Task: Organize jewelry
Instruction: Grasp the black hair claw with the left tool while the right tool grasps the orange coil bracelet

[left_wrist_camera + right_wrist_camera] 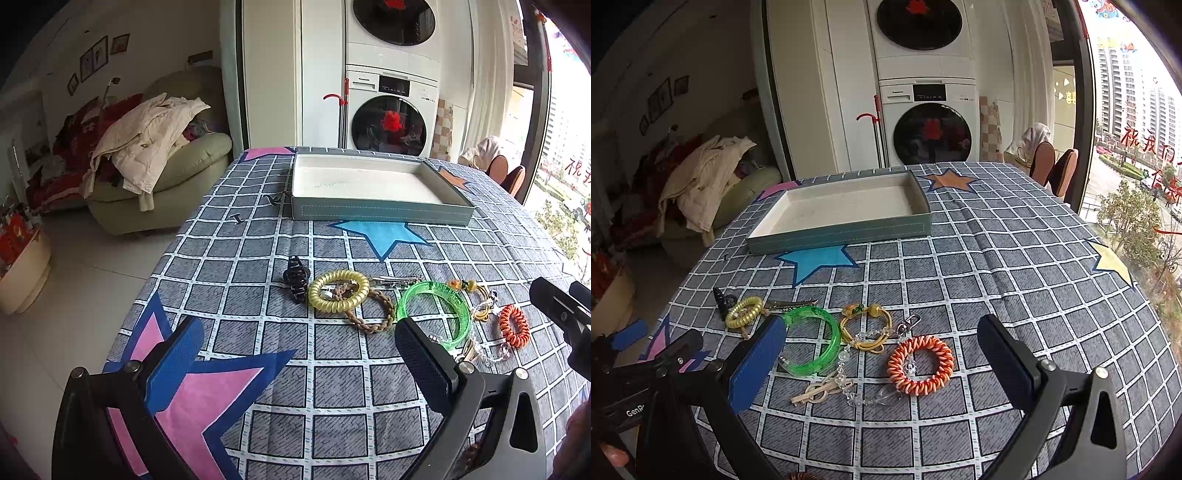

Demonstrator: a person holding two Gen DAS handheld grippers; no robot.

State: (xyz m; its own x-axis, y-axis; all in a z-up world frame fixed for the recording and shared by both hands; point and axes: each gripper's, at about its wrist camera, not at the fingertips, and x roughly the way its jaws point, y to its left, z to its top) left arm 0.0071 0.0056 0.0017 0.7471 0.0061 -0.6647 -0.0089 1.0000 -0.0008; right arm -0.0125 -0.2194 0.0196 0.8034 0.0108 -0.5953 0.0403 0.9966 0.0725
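Nearest the lens in the left wrist view, the left gripper [299, 347] is spread wide and holds nothing, its blue-padded fingers [173, 363] above the tablecloth [332, 398]; the dark finger at 4 o'clock overlaps the near edge of the green bangle [436, 310] in the view, though contact cannot be judged. The right gripper [882, 354] is likewise released and empty, hovering over the jewelry, with the orange coil band [921, 364] between its fingers in the view.

From 9 toward 3 o'clock in the left view, the jewelry lies in a row across the cloth: a black hair claw [296, 277], a yellow coil band [338, 290] lying over a braided brown ring [373, 314], a metal hair clip [397, 279] behind them, the green bangle, a yellow cord bracelet with beads [866, 326], a clear bead chain [849, 369] and the orange coil band. All sit outside the tray [380, 212], which rests empty at 12 o'clock, well apart from them.

The cloth is a grey grid with coloured stars. Beyond, at 10 o'clock, an armchair [177, 177] is heaped with clothes; at 12, two stacked laundry machines [391, 107]; at 2 o'clock, a window [1134, 122] with tower blocks outside.
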